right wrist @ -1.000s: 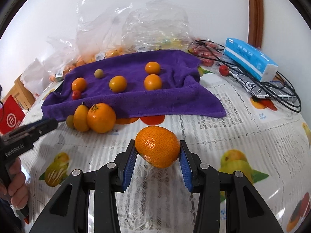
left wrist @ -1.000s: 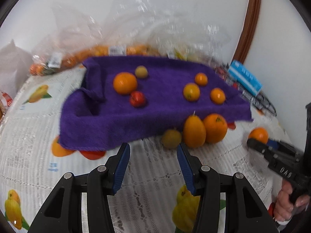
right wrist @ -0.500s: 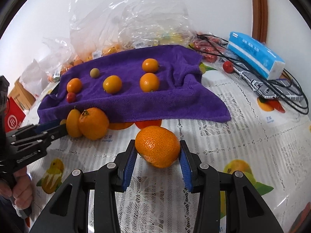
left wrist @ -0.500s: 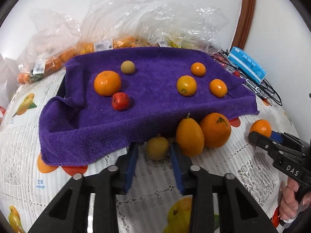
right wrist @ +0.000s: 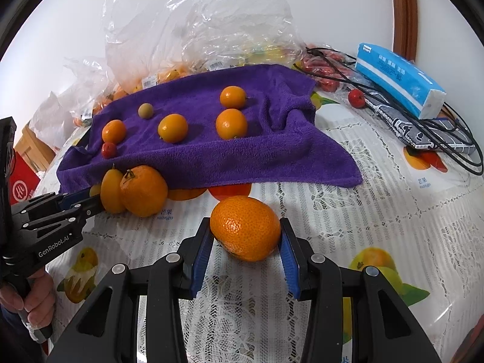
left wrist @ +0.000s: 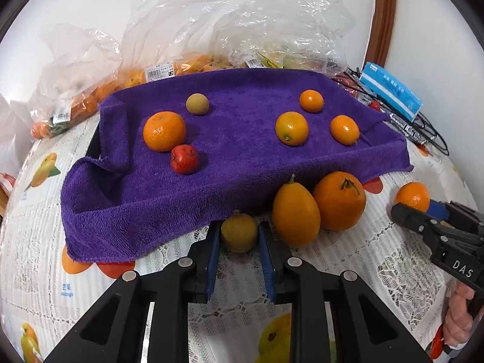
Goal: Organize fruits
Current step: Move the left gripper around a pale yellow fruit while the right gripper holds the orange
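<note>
My left gripper (left wrist: 239, 237) is shut on a small yellow-brown round fruit (left wrist: 239, 232) at the front edge of the purple towel (left wrist: 169, 208). Right beside it lie an oval orange fruit (left wrist: 295, 213) and a round orange with a stem (left wrist: 338, 201). Several small fruits rest on the towel (right wrist: 272, 151), among them a red one (left wrist: 184, 158). My right gripper (right wrist: 245, 236) is shut on a mandarin (right wrist: 245, 227) that sits low over the lace tablecloth. In the right wrist view the left gripper (right wrist: 90, 201) reaches in from the left, and its small fruit is hidden there.
Clear plastic bags (left wrist: 187, 30) holding more fruit stand behind the towel by the wall. A blue tissue pack (right wrist: 399, 81), black cables (right wrist: 453, 139) and a loose red fruit (right wrist: 356, 98) lie at the right. A red box (right wrist: 21, 181) stands at the far left.
My left gripper moved forward to the small yellow-brown fruit and closed its open jaws on it. The right gripper kept the mandarin and stayed nearly in place.
</note>
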`<act>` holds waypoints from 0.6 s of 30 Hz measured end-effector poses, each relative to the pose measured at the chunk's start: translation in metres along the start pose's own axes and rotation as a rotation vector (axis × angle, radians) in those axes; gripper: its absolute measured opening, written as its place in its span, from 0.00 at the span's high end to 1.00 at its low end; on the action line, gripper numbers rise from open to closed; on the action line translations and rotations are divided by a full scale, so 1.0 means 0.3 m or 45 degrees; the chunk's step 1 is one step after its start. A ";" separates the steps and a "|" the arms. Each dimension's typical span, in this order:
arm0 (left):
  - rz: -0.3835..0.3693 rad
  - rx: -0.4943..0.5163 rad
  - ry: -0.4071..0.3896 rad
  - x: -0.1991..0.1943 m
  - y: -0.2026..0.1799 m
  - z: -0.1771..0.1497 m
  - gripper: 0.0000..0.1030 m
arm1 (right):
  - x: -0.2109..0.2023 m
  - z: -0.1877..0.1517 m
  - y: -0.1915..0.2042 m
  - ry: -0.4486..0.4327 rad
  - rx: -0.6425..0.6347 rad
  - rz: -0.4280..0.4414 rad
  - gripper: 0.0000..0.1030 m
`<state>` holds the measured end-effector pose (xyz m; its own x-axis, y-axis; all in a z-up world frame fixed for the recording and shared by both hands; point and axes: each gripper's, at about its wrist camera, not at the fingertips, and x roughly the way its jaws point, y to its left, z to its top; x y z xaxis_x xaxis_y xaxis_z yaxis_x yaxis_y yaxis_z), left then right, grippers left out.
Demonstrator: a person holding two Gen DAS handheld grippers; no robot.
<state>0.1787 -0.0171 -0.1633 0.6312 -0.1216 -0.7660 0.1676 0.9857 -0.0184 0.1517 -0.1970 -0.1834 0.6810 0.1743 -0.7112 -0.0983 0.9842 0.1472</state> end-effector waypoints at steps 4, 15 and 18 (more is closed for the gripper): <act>-0.059 -0.014 -0.002 0.000 0.009 0.001 0.78 | 0.003 0.000 -0.001 0.001 0.002 0.005 0.57; -0.106 -0.044 -0.007 0.002 0.028 -0.002 0.77 | 0.006 0.002 0.010 0.005 -0.016 -0.021 0.56; -0.158 -0.087 -0.042 -0.013 0.050 -0.007 0.78 | 0.003 0.001 0.003 0.000 -0.003 -0.006 0.58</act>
<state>0.1772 -0.0015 -0.1619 0.6338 -0.2456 -0.7335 0.1945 0.9684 -0.1563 0.1524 -0.1958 -0.1838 0.6815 0.1696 -0.7119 -0.0967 0.9851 0.1420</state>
